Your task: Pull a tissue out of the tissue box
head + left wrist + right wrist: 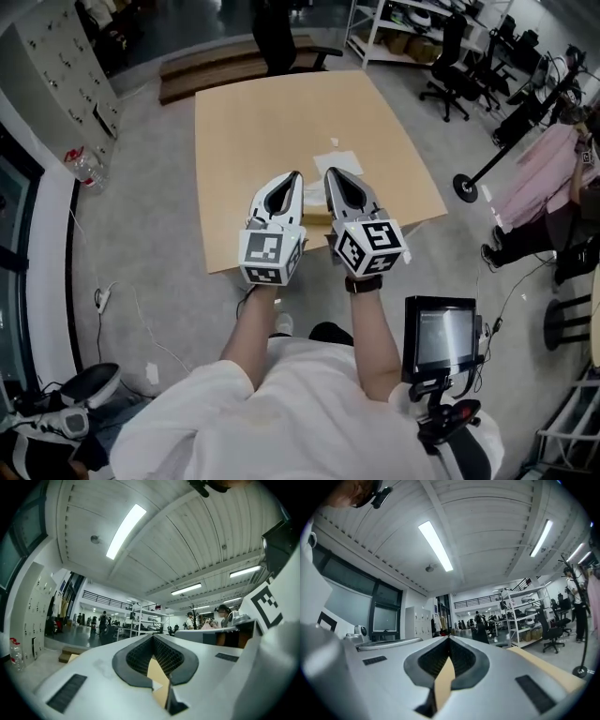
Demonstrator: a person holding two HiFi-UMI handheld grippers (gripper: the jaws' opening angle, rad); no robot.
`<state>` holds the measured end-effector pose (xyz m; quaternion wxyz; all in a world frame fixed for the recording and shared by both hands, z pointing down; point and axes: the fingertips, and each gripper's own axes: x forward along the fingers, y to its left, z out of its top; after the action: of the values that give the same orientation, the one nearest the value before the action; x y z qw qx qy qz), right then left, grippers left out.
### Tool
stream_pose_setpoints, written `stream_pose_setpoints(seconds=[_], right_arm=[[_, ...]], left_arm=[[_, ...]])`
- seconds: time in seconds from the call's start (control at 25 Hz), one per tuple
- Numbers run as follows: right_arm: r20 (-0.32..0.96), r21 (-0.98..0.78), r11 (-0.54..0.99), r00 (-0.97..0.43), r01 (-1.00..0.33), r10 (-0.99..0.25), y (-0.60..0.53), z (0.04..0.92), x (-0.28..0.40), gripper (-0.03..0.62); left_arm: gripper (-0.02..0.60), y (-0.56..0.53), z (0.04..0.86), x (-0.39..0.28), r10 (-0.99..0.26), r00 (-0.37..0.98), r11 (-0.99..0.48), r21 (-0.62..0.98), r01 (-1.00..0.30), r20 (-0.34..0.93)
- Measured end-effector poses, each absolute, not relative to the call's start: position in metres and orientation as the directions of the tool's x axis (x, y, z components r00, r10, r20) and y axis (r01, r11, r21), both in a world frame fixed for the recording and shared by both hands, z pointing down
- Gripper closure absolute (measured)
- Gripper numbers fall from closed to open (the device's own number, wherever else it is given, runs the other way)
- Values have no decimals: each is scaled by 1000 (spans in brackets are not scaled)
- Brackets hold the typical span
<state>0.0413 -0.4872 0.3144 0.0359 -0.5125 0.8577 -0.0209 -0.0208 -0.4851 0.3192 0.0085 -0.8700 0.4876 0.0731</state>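
Tissue box (316, 217), pale tan cardboard, sits partly hidden between both grippers near the front edge of the light wooden table (248, 131).
Left gripper (297, 176) and right gripper (330, 173) have their jaws pressed together, empty; a flat white sheet (336, 165) lies just beyond.

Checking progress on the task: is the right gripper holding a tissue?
No, the right gripper is shut, its jaws meeting at the tips with nothing clamped between them.

I note a wooden table (281, 122) ahead of me on a grey floor. A low wooden platform (225, 66) lies beyond its far edge. Grey lockers (66, 66) stand at left, with water bottles (84, 167) near them. Black office chairs (448, 75) and white shelving (403, 28) stand at right. The ceiling strip lights (125, 530) are lit.
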Motion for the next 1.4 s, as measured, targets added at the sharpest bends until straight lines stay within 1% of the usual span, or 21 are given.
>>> stream_pose_setpoints(seconds=[0.12, 0.28, 0.44, 0.68, 0.96, 1.24, 1.4], right_arm=[[-6, -76, 466, -467, -882, -884, -513, 328, 38, 595], [53, -108, 444, -451, -890, -891, -551, 349, 58, 595], [93, -117, 433, -444, -894, -891, -600, 368, 74, 595], [163, -155, 404, -426, -902, -890, -640, 401, 86, 595], [260, -194, 394, -435, -898, -862, -654, 458, 89, 595], [357, -206, 426, -473, -881, -805, -667, 504, 73, 595], [444, -150, 397, -421, -905, -791, -674, 538, 72, 595]], left_arm=[[580, -517, 339, -25, -844, 529, -534, 63, -843, -87], [580, -552, 354, -17, -840, 541, -542, 99, -834, -43], [580, -595, 374, -14, -849, 528, -525, 110, -844, -1], [580, -638, 408, -17, -848, 524, -511, 140, -848, 79], [580, -652, 461, -13, -831, 532, -506, 174, -845, 165], [580, -665, 499, -17, -813, 542, -505, 204, -838, 212], [580, -671, 527, -23, -810, 529, -483, 225, -846, 251]])
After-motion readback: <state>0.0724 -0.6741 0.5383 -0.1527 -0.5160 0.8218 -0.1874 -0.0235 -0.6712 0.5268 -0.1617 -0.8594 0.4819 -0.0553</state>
